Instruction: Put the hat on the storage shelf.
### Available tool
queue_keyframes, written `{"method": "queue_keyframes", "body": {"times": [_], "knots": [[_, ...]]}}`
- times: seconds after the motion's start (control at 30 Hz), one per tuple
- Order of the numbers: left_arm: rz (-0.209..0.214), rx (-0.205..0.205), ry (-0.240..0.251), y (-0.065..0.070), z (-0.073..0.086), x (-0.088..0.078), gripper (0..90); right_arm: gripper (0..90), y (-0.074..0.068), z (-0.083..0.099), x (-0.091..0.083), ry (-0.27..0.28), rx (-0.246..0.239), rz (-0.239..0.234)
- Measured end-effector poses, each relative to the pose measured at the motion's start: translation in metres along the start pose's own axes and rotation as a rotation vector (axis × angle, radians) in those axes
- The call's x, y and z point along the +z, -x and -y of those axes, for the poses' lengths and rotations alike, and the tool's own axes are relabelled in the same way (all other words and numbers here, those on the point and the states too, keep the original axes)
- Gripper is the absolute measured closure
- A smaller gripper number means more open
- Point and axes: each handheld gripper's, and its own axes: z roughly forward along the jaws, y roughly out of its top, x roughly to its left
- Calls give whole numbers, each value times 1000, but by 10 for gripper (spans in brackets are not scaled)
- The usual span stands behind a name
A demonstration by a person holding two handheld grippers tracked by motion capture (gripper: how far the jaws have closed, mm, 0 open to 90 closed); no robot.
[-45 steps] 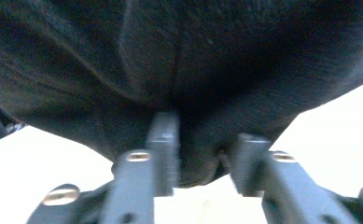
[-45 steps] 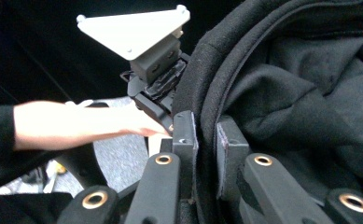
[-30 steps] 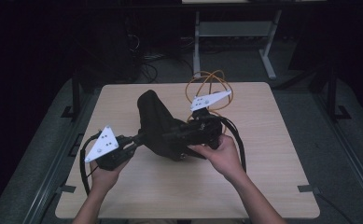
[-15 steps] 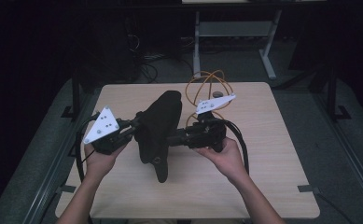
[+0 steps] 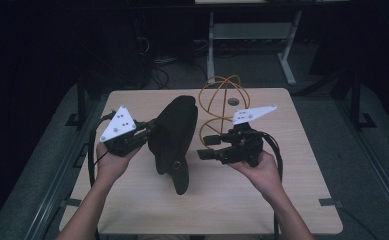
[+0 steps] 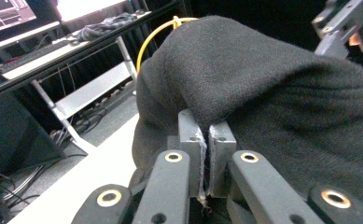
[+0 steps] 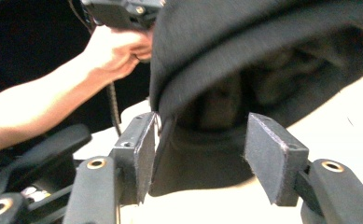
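Note:
A black fleece cloth (image 5: 174, 130) hangs over the wooden table (image 5: 287, 195), its lower end drooping onto the tabletop. My left gripper (image 5: 151, 130) is at the cloth's left side and is shut on a fold of it; in the left gripper view the pads (image 6: 193, 135) pinch the cloth (image 6: 272, 79) tightly, closing my left gripper (image 6: 207, 133). My right gripper (image 5: 203, 147) is just right of the cloth with its jaws apart. In the right gripper view my right gripper (image 7: 200, 154) is open, and a cloth (image 7: 244, 42) edge brushes the left pad (image 7: 144, 149).
A looped yellow cable (image 5: 222, 95) rises behind the right gripper at the table's far side. A white desk frame (image 5: 252, 32) stands on the floor beyond the table. The person's left hand (image 7: 118, 49) shows past the cloth.
The right gripper has let go of the cloth and opened, drawing back to the right. The left gripper has lifted its end, so the cloth now hangs lengthwise from it.

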Motion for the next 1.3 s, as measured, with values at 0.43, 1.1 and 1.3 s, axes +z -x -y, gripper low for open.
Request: {"method": "queue_keyframes", "body": {"times": [0.43, 1.1, 1.3], "knots": [[12, -12, -15, -28, -29, 19, 873, 373, 20, 58, -53, -6, 36, 205], [40, 2, -48, -61, -87, 57, 873, 352, 56, 130, -104, 26, 170, 358], [50, 10, -48, -70, -104, 69, 873, 340, 61, 135, -108, 8, 176, 392]]}}
